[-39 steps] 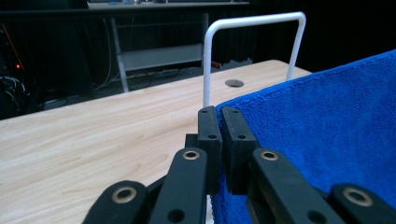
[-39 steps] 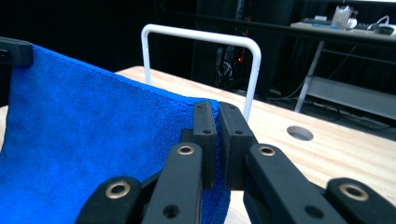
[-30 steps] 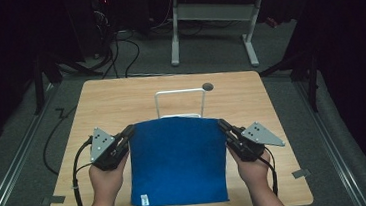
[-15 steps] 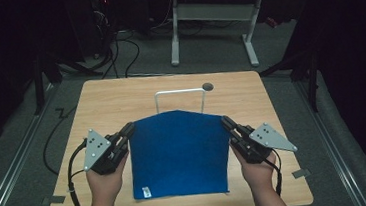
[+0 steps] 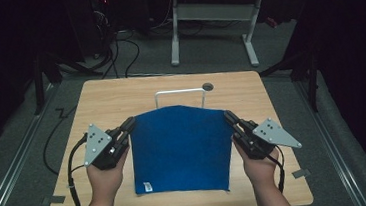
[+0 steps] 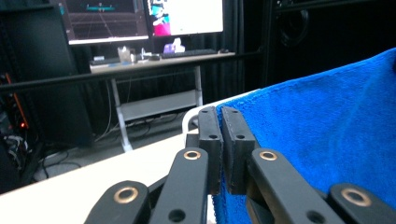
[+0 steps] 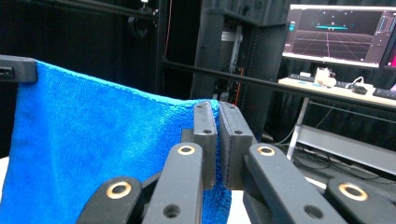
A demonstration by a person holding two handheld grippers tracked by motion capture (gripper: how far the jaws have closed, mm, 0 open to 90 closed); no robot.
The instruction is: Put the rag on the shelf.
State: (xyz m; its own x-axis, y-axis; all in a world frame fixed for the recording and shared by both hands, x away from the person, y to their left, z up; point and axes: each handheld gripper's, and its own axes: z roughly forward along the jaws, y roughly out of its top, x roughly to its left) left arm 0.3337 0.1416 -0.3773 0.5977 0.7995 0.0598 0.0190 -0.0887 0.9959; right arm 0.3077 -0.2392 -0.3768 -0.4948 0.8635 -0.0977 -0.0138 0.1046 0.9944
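Note:
A blue towel (image 5: pixel 180 148) hangs stretched between my two grippers above the wooden table (image 5: pixel 110 99), its lower edge with a small white tag near the table's front. My left gripper (image 5: pixel 128 124) is shut on the towel's upper left corner; in the left gripper view the jaws (image 6: pixel 221 140) pinch the towel's (image 6: pixel 327 130) edge. On the upper right corner my right gripper (image 5: pixel 228 115) is shut; in the right gripper view the closed jaws (image 7: pixel 217 140) hold the towel (image 7: pixel 102 140), which spreads off to the left.
A white wire rack (image 5: pixel 180 94) stands upright behind the towel near the table's middle, beside a round cable hole (image 5: pixel 207 87). Cables lie on the floor beyond the table, next to a desk frame (image 5: pixel 213 15). Monitors (image 6: pixel 140 18) stand on a far desk.
Both grippers have risen and drawn nearer the person with the towel's top corners. The towel's far edge has lifted off the table and its front edge has slid back.

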